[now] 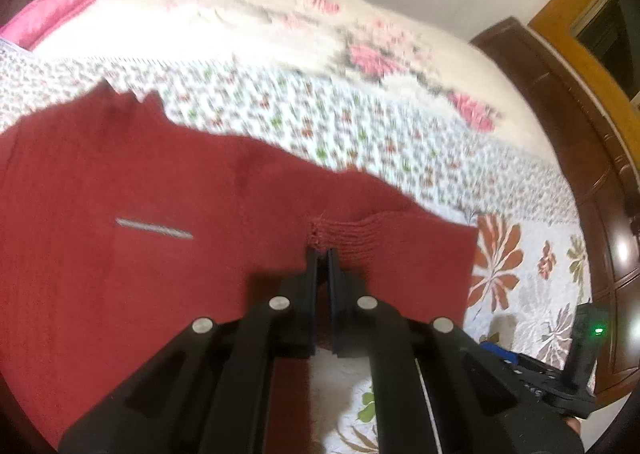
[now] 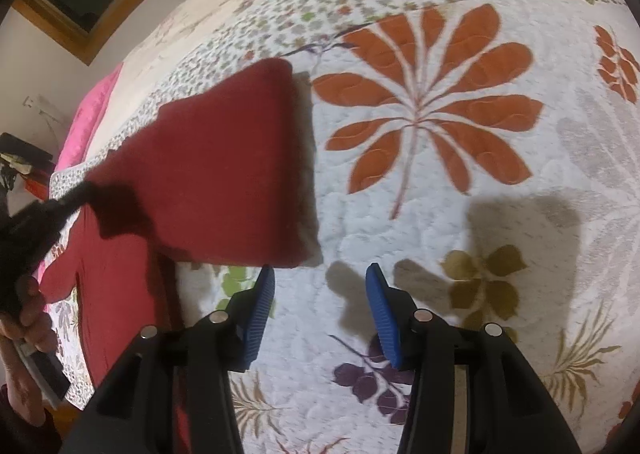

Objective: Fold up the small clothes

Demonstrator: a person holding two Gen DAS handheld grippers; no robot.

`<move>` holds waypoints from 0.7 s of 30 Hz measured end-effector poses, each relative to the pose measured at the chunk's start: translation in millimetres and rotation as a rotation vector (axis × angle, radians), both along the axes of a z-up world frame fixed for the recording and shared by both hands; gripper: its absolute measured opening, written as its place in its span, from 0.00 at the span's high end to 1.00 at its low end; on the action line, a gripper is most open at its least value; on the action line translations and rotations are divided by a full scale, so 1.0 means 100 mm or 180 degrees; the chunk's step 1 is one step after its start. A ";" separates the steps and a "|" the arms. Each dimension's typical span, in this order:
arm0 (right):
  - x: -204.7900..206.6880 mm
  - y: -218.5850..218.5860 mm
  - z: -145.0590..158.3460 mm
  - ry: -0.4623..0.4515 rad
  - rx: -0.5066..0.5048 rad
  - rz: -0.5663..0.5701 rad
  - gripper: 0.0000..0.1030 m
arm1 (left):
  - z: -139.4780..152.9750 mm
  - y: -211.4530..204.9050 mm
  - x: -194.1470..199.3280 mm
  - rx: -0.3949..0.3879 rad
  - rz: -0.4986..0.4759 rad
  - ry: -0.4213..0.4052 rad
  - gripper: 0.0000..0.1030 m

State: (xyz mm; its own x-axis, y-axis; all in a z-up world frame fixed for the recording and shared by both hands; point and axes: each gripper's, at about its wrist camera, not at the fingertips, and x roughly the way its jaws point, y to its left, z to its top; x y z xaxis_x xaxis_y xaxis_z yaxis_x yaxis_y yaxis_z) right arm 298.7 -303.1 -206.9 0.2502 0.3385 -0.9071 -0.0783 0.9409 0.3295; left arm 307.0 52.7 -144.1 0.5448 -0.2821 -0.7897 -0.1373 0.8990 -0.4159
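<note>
1. Your left claw is clenched on the red knit garment; its two black fingers are pressed together on the cloth just below a ribbed hem or cuff.
2. Seen from your right wrist, that same left claw is a dark blur at the left side, pinching a raised part of the garment, with your hand on its handle below.
3. Your right claw is released: its blue ribbed pads stand wide apart with nothing between them, above the bare floral quilt.
4. Your red garment lies on the quilt toward the near edge of the bed. One part of it is lifted and casts a shadow on the quilt beside a large orange leaf print; the rest lies below it, running toward the near left corner.
5. In the left wrist view the garment covers the near left of the quilt, and a short grey stripe shows on it.
6. A pink blanket lies at the far left corner of the bed, and a dark wooden bed frame runs along the right edge in that view.
</note>
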 end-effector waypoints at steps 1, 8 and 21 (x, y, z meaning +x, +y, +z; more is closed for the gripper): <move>0.01 0.04 0.00 0.0001 -0.0005 0.0016 0.53 | 0.04 0.06 -0.02 -0.0018 0.0032 0.0001 0.97; 0.04 0.23 0.11 -0.0041 -0.0010 0.0150 0.53 | 0.29 0.79 -0.12 0.0197 0.0380 -0.0121 0.97; 0.31 1.14 0.10 -0.0055 0.0275 0.0482 0.33 | 0.16 2.25 -0.40 0.0797 0.1027 0.0140 0.98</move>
State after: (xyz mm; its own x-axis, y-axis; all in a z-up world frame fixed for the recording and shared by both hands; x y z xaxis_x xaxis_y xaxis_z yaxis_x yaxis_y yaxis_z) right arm 329.8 -189.4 -196.9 0.2058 0.4500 -0.8690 -0.2235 0.8861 0.4060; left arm 267.3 277.8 -127.9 0.5380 0.1016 -0.8368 -0.4415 0.8796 -0.1771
